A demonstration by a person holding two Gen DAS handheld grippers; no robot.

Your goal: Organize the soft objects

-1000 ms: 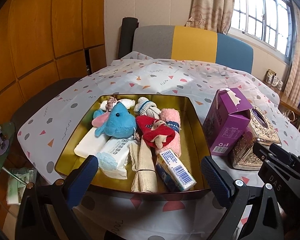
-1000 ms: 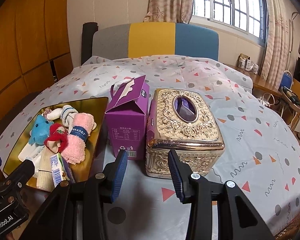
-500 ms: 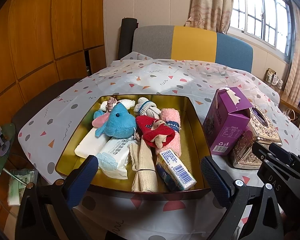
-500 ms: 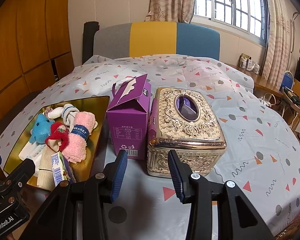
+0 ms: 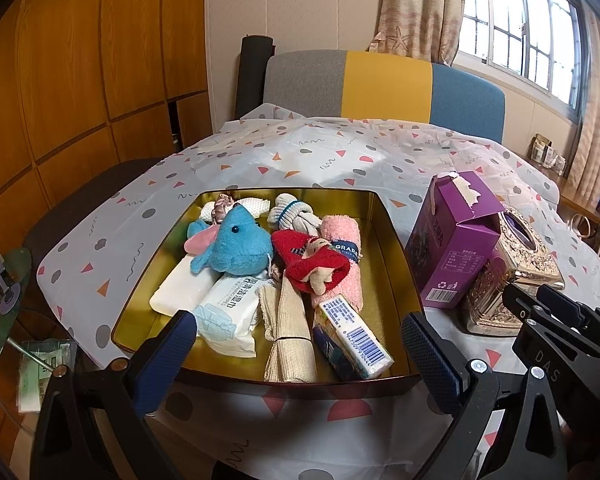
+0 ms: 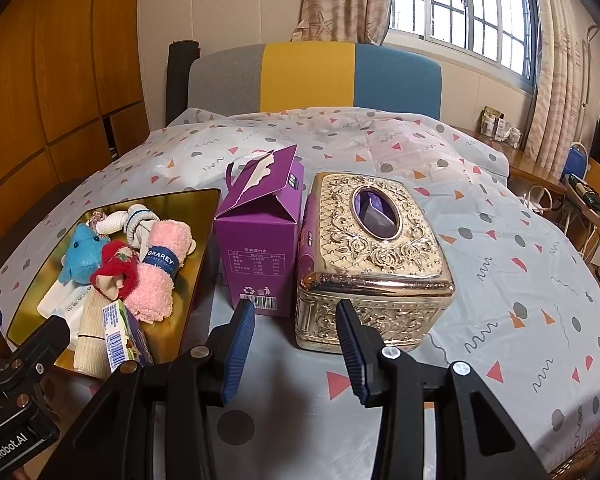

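Presently left tool (image 5: 298, 350) spread, empty, hovering at lower frame; soft objects (image 5: 276, 264) in gold tray (image 5: 392, 240) directly ahead, nearer it. Right tool (image 6: 296, 344) part-spread, empty, facing tissue box (image 6: 372, 256).

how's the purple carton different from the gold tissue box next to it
The purple cardboard carton is plain and matte with printed text and a barcode; the ornate gold tissue box is shiny with embossed roses. The carton stands taller and narrower, the tissue box lower and wider. The carton's gabled top is torn open, while the tissue box's lid has an oval opening. Both stand upright, side by side, on the patterned tablecloth, right of the gold tray.
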